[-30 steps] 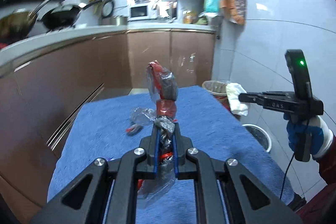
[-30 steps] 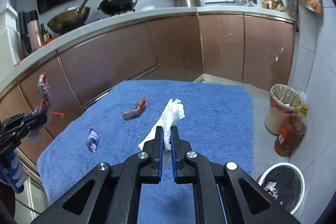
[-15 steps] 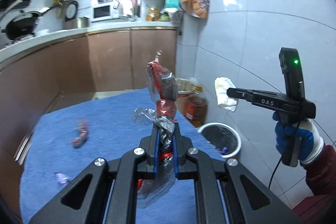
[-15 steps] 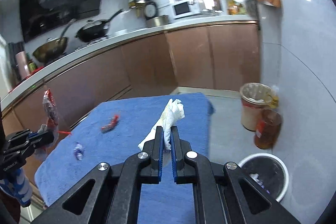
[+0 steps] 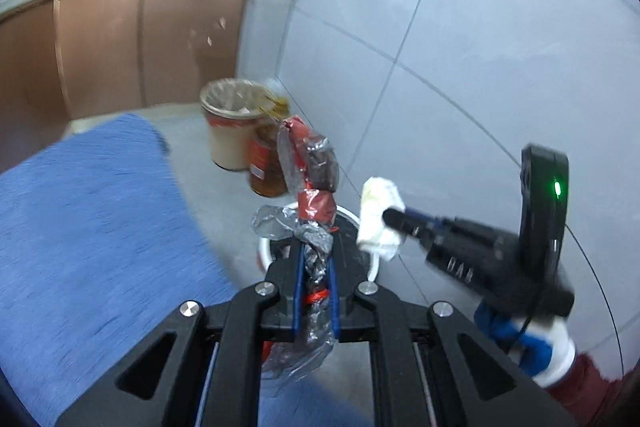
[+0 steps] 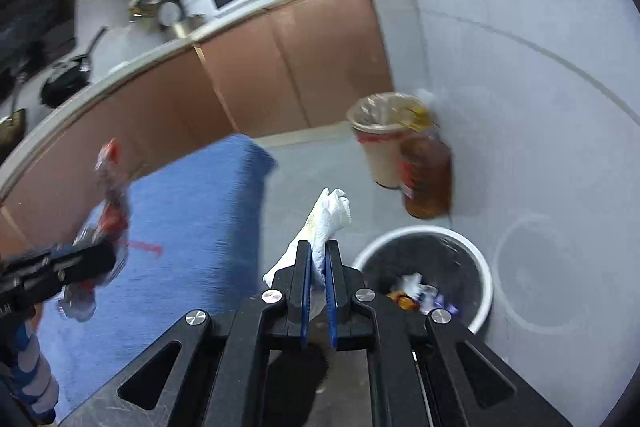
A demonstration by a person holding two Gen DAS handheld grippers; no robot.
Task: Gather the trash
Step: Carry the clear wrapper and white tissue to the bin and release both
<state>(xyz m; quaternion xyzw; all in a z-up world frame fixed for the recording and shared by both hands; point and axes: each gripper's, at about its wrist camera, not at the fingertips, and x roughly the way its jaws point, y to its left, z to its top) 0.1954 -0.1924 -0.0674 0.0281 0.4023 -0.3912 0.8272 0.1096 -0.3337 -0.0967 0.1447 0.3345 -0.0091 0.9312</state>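
Note:
My left gripper (image 5: 315, 251) is shut on a crumpled clear and red plastic wrapper (image 5: 310, 171) that sticks up from its jaws, held in the air just before the white-rimmed trash bin (image 5: 362, 223) on the floor. My right gripper (image 6: 318, 251) is shut on a crumpled white tissue (image 6: 328, 217), hanging left of the same bin (image 6: 476, 267), which holds several scraps. In the left wrist view the right gripper (image 5: 386, 217) with the tissue (image 5: 376, 219) comes in from the right. In the right wrist view the left gripper (image 6: 112, 251) and wrapper (image 6: 110, 195) show blurred at the left.
A blue cloth-covered table (image 5: 92, 211) lies to the left. A beige lined bin (image 6: 384, 135) and an amber bottle (image 6: 426, 179) stand by the tiled wall (image 5: 460, 47). Brown kitchen cabinets (image 6: 280, 67) run behind. A gloved hand (image 5: 532, 347) holds the right gripper.
Both grippers have swung right and down, off the blue table toward the white-rimmed bin by the wall, each keeping its piece of trash. The bin now appears closer in both views.

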